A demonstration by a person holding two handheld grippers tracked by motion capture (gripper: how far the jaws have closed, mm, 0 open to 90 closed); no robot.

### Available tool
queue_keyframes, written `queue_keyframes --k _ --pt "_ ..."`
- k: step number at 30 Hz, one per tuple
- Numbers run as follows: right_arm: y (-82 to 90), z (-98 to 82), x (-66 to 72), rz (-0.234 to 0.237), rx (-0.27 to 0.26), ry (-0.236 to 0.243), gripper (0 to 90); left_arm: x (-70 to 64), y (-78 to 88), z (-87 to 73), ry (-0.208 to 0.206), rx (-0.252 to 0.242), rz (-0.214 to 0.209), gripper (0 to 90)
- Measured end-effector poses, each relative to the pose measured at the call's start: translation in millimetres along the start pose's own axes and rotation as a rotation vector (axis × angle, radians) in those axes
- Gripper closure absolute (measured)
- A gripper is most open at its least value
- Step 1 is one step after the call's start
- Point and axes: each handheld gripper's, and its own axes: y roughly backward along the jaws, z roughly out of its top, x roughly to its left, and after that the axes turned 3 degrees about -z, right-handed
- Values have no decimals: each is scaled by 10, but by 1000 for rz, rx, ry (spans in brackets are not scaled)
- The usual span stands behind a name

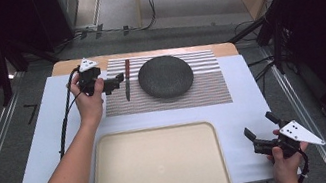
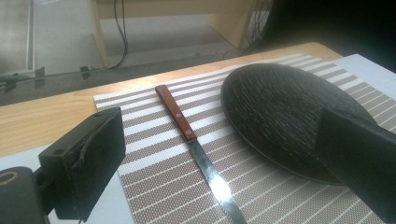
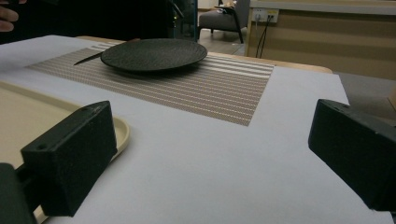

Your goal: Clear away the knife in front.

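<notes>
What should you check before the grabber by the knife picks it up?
1. Left gripper open: ok, jaws stand wide apart.
2. Knife between the jaws: ok in the left gripper view, not yet touched.
3. Knife free of the plate: ok, it lies beside it on the striped mat.
4. Tray ready to take things: ok, nothing lies in it.
5. Right gripper out of the way: ok, open at the table's near right corner.
6. Jaws low enough to grip: cannot tell.
</notes>
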Motion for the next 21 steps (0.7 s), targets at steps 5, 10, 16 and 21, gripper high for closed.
queue_keyframes --k 5,10,16,21 --pt "-1 0 -3 -2 0 0 1 -29 -133 70 4 44 71 100" --pt "-4 0 -7 -5 1 3 1 -54 -292 104 10 112 110 178" --pt "-5 -1 -4 -6 4 -6 1 -47 -478 110 42 184 140 309" --pt "-7 -1 -14 -11 1 -6 1 -26 -580 120 70 213 121 384"
